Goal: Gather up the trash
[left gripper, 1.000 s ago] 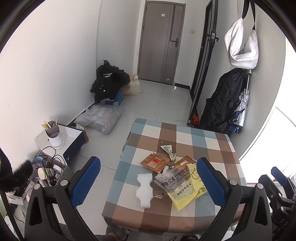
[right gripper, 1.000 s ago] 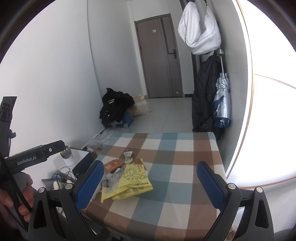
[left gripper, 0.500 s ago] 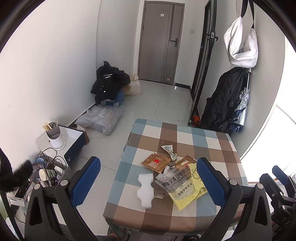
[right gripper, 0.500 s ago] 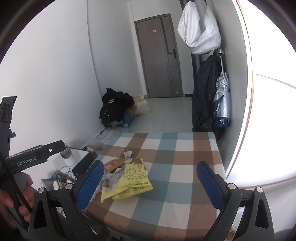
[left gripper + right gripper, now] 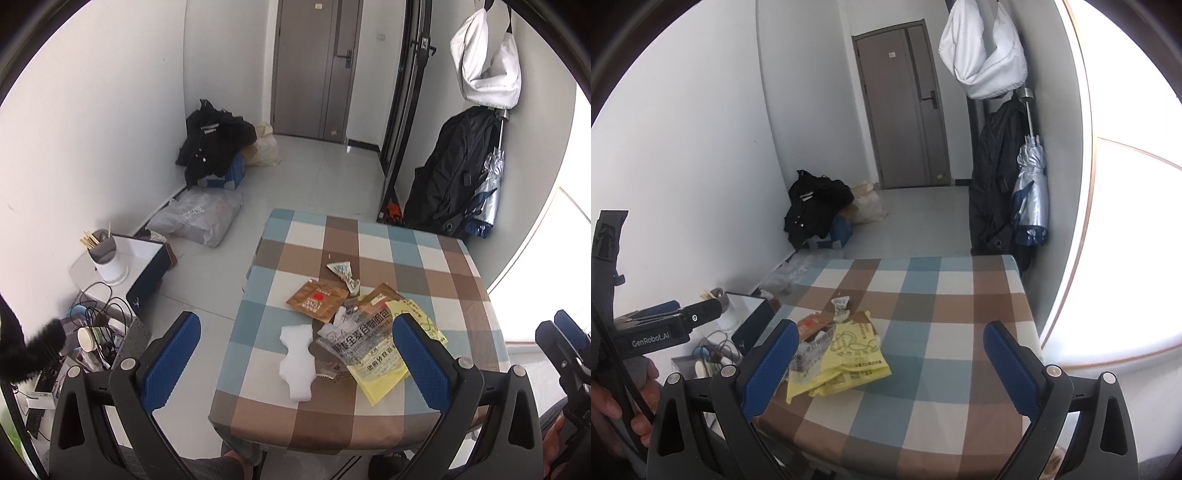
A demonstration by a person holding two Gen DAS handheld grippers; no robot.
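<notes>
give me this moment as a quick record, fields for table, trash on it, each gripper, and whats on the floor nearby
table: checked cloth, brown, blue and white
trash: yellow bag under a clear printed wrapper; brown sachet; white foam piece; small crumpled wrapper farther back
left gripper: open, above the near table edge, holding nothing
right gripper: open, above the table, holding nothing
floor: black jacket on boxes, clear plastic bag
progress: no trash picked up yet

yellow plastic wrapper [image 5: 388,363]: partly covered by clear printed bag [image 5: 356,338]
small torn packet [image 5: 840,306]: print too small to read
</notes>
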